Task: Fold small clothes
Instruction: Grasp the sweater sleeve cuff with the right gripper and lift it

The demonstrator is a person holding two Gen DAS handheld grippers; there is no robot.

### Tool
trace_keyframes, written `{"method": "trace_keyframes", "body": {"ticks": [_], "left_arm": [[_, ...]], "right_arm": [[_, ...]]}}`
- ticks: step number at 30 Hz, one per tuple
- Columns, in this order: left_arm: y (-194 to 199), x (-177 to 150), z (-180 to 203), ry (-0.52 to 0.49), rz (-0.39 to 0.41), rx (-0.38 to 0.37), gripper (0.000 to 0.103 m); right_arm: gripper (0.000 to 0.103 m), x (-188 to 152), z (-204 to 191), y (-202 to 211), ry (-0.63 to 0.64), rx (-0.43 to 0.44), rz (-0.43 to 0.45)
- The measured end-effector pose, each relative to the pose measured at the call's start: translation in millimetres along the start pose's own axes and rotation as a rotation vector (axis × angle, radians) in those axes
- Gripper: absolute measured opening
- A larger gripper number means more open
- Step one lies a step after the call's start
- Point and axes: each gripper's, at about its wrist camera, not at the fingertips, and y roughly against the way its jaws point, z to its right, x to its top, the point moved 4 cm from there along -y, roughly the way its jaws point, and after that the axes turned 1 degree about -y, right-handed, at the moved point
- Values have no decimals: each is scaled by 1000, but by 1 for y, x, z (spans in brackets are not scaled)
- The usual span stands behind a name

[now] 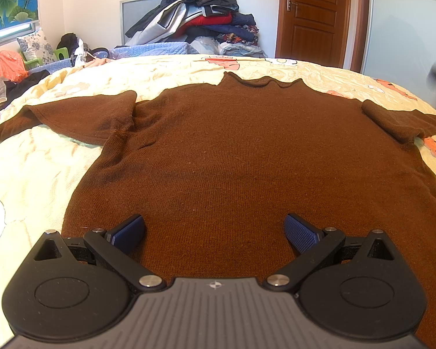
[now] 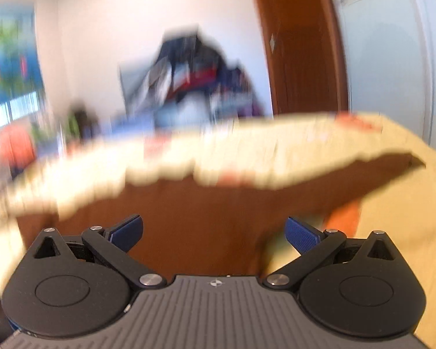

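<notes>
My brown sweater (image 1: 247, 151) lies spread flat on the bed (image 1: 43, 174), no fold made yet. My left claw (image 1: 215, 232) hovers over its hem, jaws apart; my right claw (image 2: 215, 232), also apart, holds nothing.

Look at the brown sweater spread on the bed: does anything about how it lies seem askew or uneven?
Yes. The brown sweater lies flat on the yellow quilt, but its sleeves are uneven: the left-side sleeve is creased and bunched at the armpit, while the right-side sleeve is folded back over itself.
</notes>
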Motion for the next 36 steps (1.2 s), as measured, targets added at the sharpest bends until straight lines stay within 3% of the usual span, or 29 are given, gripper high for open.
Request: {"method": "trace_keyframes", "body": {"ticks": [4, 6, 9, 14, 19, 20, 22, 23, 24, 27, 29, 31, 34, 35, 36], "left_arm": [[0, 0, 0, 0, 0, 0, 103], [0, 0, 0, 0, 0, 0, 103], [0, 0, 0, 0, 0, 1, 103], [0, 0, 0, 0, 0, 0, 103], [0, 0, 0, 0, 0, 0, 103], [0, 0, 0, 0, -1, 0, 103], [0, 0, 0, 0, 0, 0, 103], [0, 0, 0, 0, 0, 0, 103], [0, 0, 0, 0, -1, 0, 103], [0, 0, 0, 1, 0, 0, 103], [-1, 0, 0, 1, 0, -1, 103], [-1, 0, 0, 0, -1, 0, 103], [-1, 0, 0, -1, -1, 0, 103], [-1, 0, 0, 0, -1, 0, 103], [-1, 0, 0, 0, -1, 0, 103]], "right_arm": [[103, 55, 117, -11, -375, 6, 31], [91, 64, 185, -23, -605, -57, 3], [87, 62, 253, -42, -784, -118, -34], [82, 55, 297, -72, -833, -226, -57], [66, 55, 314, -101, -869, -211, -44], [59, 56, 318, -101, -869, -209, -33], [31, 57, 322, -111, -856, -224, -42], [11, 57, 324, -115, -843, -236, -56], [12, 57, 325, -119, -832, -252, -73], [12, 64, 310, -113, -807, -252, -9], [12, 79, 272, -106, -744, -167, 38], [12, 91, 210, -96, -673, -13, 61], [16, 89, 88, -94, -533, 261, 9], [27, 80, 49, -94, -507, 343, -28], [62, 68, 16, -97, -501, 429, -82]]}}
